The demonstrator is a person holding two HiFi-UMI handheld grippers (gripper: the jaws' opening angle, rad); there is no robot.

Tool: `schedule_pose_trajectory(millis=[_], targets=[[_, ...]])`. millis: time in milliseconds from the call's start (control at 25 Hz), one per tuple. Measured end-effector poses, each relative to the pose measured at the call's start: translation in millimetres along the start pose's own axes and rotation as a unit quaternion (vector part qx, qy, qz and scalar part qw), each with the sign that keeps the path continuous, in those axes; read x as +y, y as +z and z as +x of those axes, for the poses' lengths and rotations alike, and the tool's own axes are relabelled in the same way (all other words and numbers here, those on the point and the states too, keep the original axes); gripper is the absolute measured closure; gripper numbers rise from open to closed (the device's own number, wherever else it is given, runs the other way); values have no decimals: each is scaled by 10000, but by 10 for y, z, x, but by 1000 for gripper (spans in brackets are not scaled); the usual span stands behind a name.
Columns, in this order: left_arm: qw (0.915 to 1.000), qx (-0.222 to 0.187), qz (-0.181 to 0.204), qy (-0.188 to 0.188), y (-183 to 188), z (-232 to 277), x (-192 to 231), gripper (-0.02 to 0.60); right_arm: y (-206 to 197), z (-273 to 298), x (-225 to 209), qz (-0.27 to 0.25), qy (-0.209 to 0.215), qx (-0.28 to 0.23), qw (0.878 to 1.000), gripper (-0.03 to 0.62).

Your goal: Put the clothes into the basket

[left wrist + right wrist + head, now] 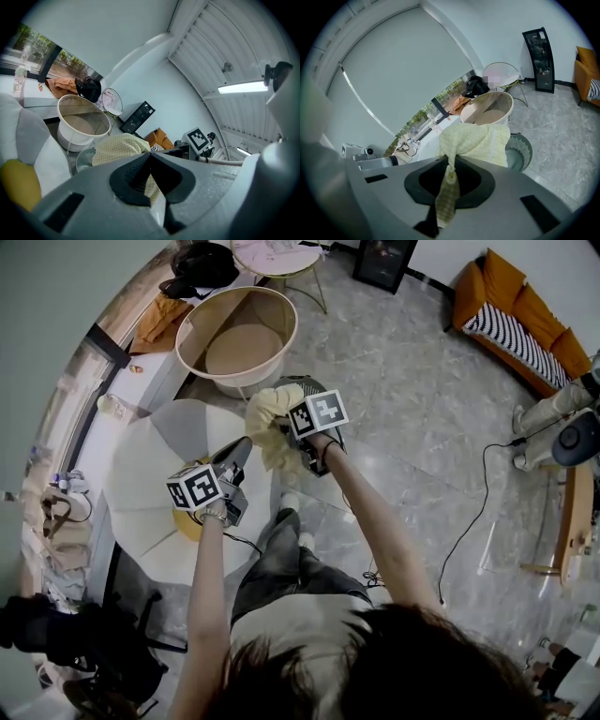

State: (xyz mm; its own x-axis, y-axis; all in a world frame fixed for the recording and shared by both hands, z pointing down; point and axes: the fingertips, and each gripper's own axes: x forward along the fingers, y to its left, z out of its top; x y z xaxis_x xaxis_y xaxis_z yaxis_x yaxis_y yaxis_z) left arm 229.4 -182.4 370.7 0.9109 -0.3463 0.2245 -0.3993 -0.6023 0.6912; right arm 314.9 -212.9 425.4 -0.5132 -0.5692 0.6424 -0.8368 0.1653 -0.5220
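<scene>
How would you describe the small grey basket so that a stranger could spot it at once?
Find the large cream tub on the stone floor. Right beside it, on the person's side, stands the small grey basket, partly behind the raised yellow checked cloth. It is much smaller than the tub, and its grey walls are slotted where the tub's are smooth and cream.

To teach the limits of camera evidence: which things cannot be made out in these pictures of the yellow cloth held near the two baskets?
1. Yellow cloth: what garment it is; bunched in every view, its ends hidden inside the right gripper and left gripper.
2. Grey slotted basket: its bottom; cloth and gripper cover it in the head view, the gripper body in the right gripper view.
3. Windowsill items: too small in the head view.
</scene>
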Motion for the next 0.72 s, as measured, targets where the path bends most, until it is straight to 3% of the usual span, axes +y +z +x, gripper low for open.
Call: schedule_pose_trajectory(millis=[720], targets=[[9982, 532, -128, -246, 375, 789, 431, 571, 545, 265, -684, 583, -260, -112, 9979, 557]])
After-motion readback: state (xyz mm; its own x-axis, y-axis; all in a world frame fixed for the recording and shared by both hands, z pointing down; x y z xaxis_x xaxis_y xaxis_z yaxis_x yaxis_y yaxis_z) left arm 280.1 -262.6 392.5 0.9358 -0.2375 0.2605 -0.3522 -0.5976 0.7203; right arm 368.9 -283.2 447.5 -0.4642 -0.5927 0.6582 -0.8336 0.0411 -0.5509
